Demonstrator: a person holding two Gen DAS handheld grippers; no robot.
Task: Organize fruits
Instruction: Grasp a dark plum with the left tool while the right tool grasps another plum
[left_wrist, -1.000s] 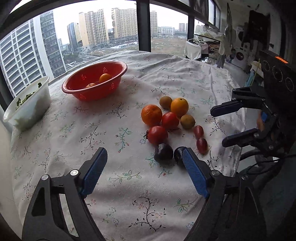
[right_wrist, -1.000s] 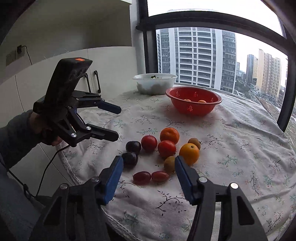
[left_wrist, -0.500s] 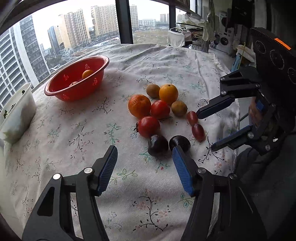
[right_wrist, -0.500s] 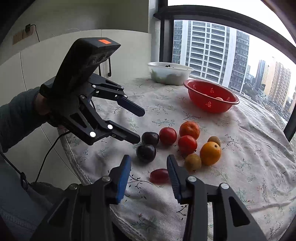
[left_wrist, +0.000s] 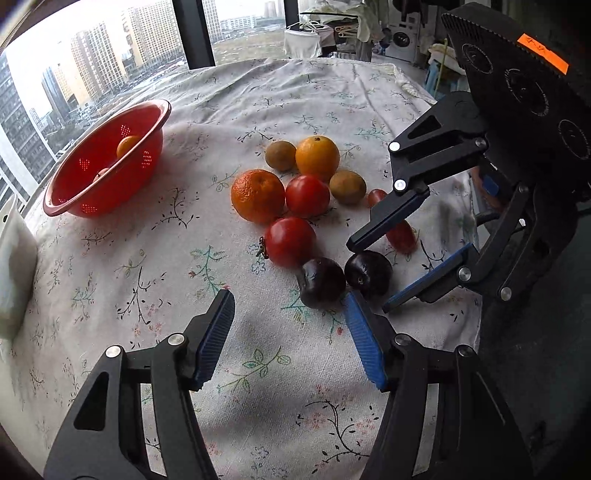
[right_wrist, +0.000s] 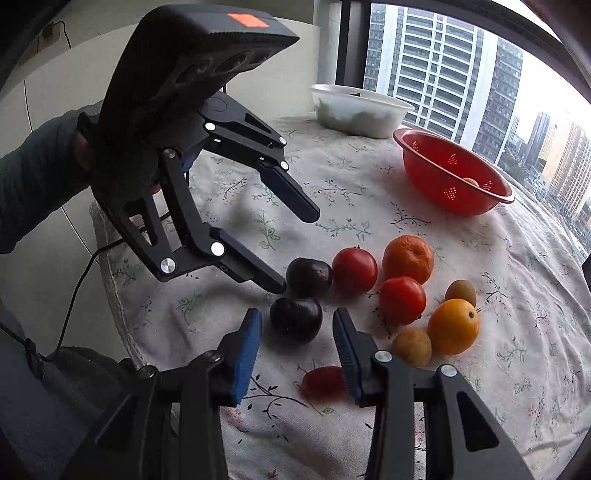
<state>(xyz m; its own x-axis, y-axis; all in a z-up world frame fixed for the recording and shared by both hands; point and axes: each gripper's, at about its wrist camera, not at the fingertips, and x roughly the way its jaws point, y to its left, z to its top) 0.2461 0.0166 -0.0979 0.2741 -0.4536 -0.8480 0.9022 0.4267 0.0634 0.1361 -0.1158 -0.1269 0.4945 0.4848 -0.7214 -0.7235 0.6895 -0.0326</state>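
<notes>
While flat, oblong red fruit (right_wrist: 323, 382) crosswise

no readable text, orange sticker illegible

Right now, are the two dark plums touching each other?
Touching. In the right wrist view the nearer plum presses against the farther plum with no tablecloth showing between them.

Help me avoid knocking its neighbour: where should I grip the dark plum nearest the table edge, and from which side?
Grip the dark plum across its round middle, pads on its left and right flanks, free in the right wrist view. Come from above: the second plum touches its far side and a small red tomato lies in front, so a low approach would probably nudge one.
</notes>
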